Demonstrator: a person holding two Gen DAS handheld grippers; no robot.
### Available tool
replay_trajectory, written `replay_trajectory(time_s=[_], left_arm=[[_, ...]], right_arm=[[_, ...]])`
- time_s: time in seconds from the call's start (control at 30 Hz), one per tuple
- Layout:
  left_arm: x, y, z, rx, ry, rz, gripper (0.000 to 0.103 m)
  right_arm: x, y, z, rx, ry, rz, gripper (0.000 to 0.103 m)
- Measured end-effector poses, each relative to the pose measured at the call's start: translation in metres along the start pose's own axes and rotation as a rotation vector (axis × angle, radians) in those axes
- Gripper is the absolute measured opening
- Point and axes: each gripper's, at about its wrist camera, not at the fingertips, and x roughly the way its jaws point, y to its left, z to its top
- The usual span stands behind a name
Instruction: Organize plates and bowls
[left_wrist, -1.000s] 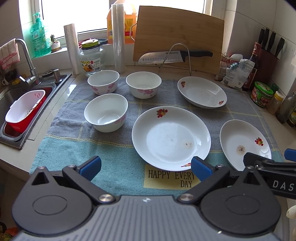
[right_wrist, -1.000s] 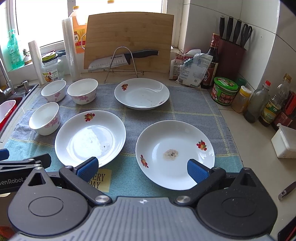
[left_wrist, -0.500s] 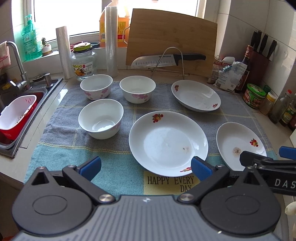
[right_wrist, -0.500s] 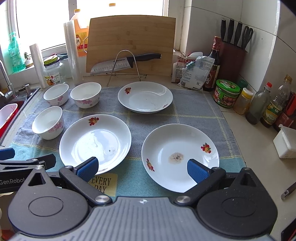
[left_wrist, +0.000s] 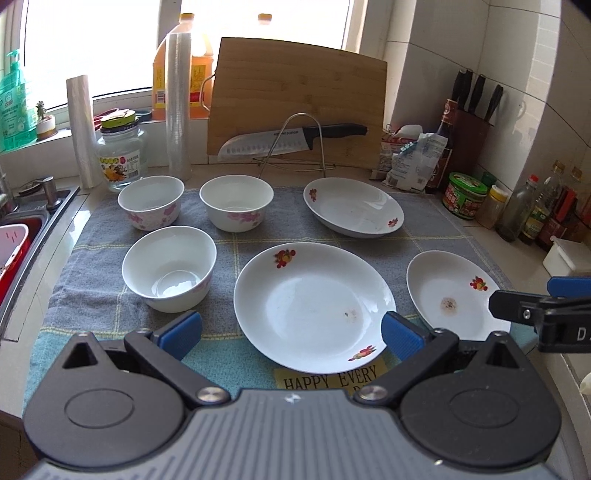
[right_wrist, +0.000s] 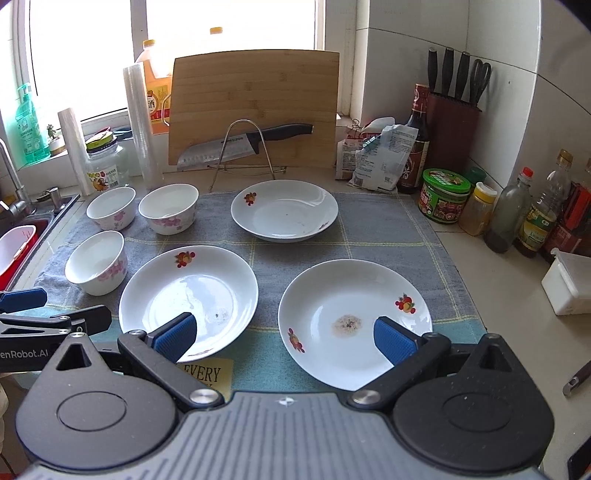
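Lying on a checked cloth (left_wrist: 258, 236) spread over the desk (right_wrist: 491, 266), six white dishes are set out apart from one another. Farthest left is the sink (left_wrist: 22, 236) with a red and white basket (right_wrist: 16, 247) in it. Next come three bowls with pink flowers: two side by side at the back, the left bowl (left_wrist: 150, 201) and the middle bowl (left_wrist: 236, 206), and a near bowl (left_wrist: 169, 267) in front of them. The left gripper (left_wrist: 290, 330) hovers low over the cloth's near edge with its jaws spread wide and nothing between them; just past them lies the centre plate (left_wrist: 314, 306), a small stain on it. Behind that, the far plate (right_wrist: 284, 210) sits before a knife (right_wrist: 243, 142) on a wire rack and an upright cutting board (right_wrist: 255, 103). The right gripper (right_wrist: 284, 338) (also empty, its jaws released) hangs over the near rim of the right plate (right_wrist: 354, 321), which has a brown spot at its middle. Bottles and jars (right_wrist: 445, 199) line the wall on the right.
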Motion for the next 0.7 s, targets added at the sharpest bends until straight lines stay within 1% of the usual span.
replay_trajectory(time_s=[0.13, 0.23, 0.3, 0.5, 0.7], left_arm=[[0.003, -0.007, -0.004, 0.043, -0.017, -0.041, 0.102], [0.005, -0.012, -0.007, 0.06, -0.021, -0.091, 0.102], [0.008, -0.015, -0.007, 0.059, -0.017, -0.125, 0.102], [0.015, -0.03, -0.007, 0.065, -0.042, -0.144, 0.102], [0.027, -0.059, -0.011, 0.079, -0.028, -0.169, 0.102]], right_arm=[[-0.001, -0.006, -0.001, -0.008, 0.003, -0.026, 0.103], [-0.002, -0.014, 0.001, -0.006, -0.003, -0.061, 0.103], [-0.003, -0.024, 0.003, 0.011, -0.011, -0.067, 0.103], [0.003, -0.057, 0.009, 0.038, -0.024, -0.094, 0.103], [0.019, -0.088, 0.011, 0.052, -0.01, -0.072, 0.103]])
